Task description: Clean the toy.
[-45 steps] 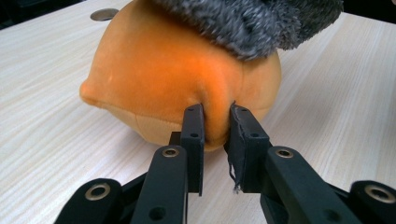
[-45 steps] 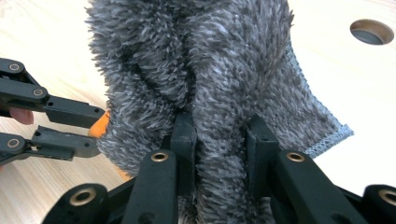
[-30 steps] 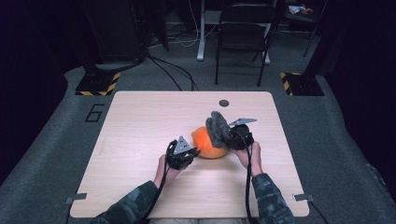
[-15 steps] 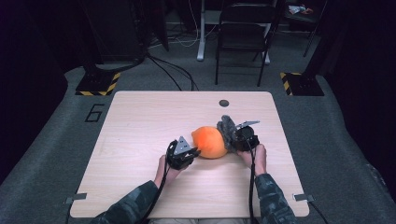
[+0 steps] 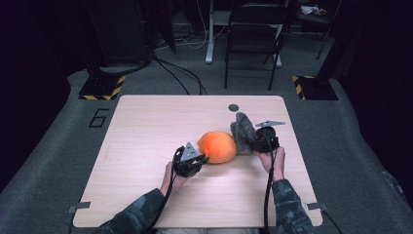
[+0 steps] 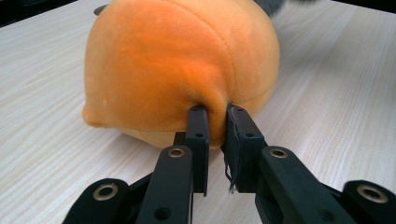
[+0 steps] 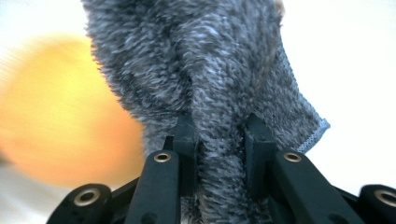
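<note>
Orange plush makes up the rounded toy (image 5: 217,146) that lies near the middle of the pale wooden bench (image 5: 146,126), a little toward the near edge. The left claw (image 5: 199,160) sits at the toy's near-left side; in the left gripper view its two black jaws stand close together and pinch a small fold of the orange fabric (image 6: 217,116) between them, with the toy's underside resting on the bench. A loose thread hangs from the inner edge of one jaw.

Just right of the toy, a shaggy grey cloth (image 5: 242,130) stands up from the bench, and its left edge looks to touch the orange plush. The right claw (image 5: 251,144) grips it from the right side; in the right gripper view the jaws are clamped on a thick bunch of the grey pile (image 7: 219,135), and the cloth fans out above them with a stitched hem showing along its right edge. The orange toy appears there as a blur on the left, behind the cloth.

Both forearms in camouflage sleeves come in from the near edge. A small dark round disc (image 5: 234,107) lies on the far part of the bench, well apart from the toy. A folding chair (image 5: 255,39) stands on the floor beyond the far edge
</note>
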Available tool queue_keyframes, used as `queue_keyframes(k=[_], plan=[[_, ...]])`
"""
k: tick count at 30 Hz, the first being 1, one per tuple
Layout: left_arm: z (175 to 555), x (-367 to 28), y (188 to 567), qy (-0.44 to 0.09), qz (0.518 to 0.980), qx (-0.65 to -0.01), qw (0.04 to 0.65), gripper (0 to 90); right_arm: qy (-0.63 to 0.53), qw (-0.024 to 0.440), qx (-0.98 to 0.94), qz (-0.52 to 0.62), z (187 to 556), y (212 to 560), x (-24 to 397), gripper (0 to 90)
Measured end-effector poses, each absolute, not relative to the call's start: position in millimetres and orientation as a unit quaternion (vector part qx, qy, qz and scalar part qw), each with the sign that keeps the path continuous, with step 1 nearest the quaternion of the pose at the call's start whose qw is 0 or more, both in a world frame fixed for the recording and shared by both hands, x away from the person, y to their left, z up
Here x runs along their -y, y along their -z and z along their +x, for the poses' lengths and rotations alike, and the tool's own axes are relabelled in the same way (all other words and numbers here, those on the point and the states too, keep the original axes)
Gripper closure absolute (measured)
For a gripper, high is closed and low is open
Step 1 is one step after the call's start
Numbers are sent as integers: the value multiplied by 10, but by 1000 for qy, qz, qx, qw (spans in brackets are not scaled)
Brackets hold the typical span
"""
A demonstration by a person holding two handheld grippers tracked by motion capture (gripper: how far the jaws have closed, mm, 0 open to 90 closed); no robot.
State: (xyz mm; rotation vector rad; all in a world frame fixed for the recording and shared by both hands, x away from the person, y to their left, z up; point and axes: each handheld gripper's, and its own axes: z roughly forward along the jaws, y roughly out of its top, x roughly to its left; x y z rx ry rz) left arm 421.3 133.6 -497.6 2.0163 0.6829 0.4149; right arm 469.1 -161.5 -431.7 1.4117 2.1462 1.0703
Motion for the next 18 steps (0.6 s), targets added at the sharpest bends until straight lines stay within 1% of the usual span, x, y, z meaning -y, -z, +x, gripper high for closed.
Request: queue_keyframes(k=[1,3,7,9,11,14,18], plan=[[4209,-1336,4972,-168,823,-277,466,799,-400,171,-754,492,4634,4221,1558,711],[4199,-1322,4968,-170,824,-276,465,799,-423,172,-758,466,4547,4102,1422,711],[4199,-1308,4969,-172,824,-274,466,799,-440,176,-772,423,4435,4017,1088,709],[4200,-1310,4974,-172,824,-274,466,800,-426,178,-785,412,4429,4057,971,708],[4200,-1317,4977,-172,825,-275,463,800,-401,189,-797,410,4464,4167,880,707],[4202,-1317,4978,-174,827,-273,460,802,-369,203,-805,418,4520,4335,837,704],[4204,-1312,4976,-175,827,-272,460,802,-347,220,-807,424,4528,4321,880,700]])
